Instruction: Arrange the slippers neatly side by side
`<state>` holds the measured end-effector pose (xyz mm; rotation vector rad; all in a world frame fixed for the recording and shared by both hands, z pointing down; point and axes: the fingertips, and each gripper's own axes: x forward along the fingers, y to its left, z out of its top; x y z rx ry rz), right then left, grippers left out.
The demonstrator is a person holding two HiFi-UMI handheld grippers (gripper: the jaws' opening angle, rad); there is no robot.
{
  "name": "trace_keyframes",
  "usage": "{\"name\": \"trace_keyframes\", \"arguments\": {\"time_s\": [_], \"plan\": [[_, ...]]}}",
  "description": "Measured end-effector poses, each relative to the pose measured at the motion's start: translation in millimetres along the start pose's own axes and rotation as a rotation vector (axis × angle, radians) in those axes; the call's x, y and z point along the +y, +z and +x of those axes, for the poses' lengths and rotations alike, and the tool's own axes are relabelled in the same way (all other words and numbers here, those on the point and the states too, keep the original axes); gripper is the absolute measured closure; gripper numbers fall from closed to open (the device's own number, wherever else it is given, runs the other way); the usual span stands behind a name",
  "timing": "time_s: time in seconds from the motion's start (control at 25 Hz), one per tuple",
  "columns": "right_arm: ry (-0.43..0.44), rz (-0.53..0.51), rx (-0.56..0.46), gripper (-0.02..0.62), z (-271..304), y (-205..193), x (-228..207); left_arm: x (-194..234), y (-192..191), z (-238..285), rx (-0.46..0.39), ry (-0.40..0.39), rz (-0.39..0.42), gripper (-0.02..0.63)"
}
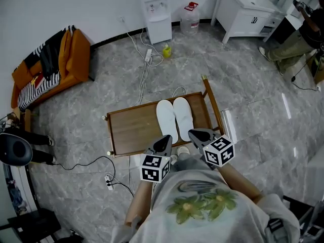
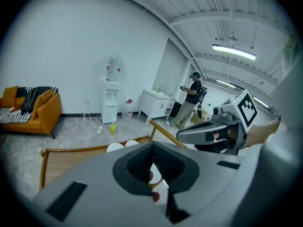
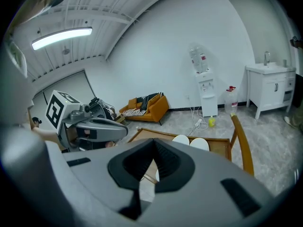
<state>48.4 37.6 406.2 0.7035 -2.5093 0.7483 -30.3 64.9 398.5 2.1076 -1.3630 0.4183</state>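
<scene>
1. The left hand-held gripper (image 1: 165,138) hangs close to the person's body, its jaws pressed together with nothing between them.
2. The right hand-held gripper (image 1: 195,133) hangs just beside it, jaws likewise closed and empty.
3. Just past both jaw tips stands a low wooden desk (image 1: 130,128).
4. Two white slippers (image 1: 174,117) lie on the desk's right half, side by side and touching, toes pointing away from the person.
5. Farther out on the grey floor are an orange sofa (image 1: 53,65) and a white water dispenser (image 1: 156,13).
</scene>
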Motion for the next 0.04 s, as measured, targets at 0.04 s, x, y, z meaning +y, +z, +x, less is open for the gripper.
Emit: {"name": "trace_keyframes", "arguments": {"time_s": [0.04], "plan": [[0.003,0.001,0.002,0.591,0.6,0.0,0.0,-1.4,0.0,0.2,0.006,-0.010,-0.010,0.591]]}}
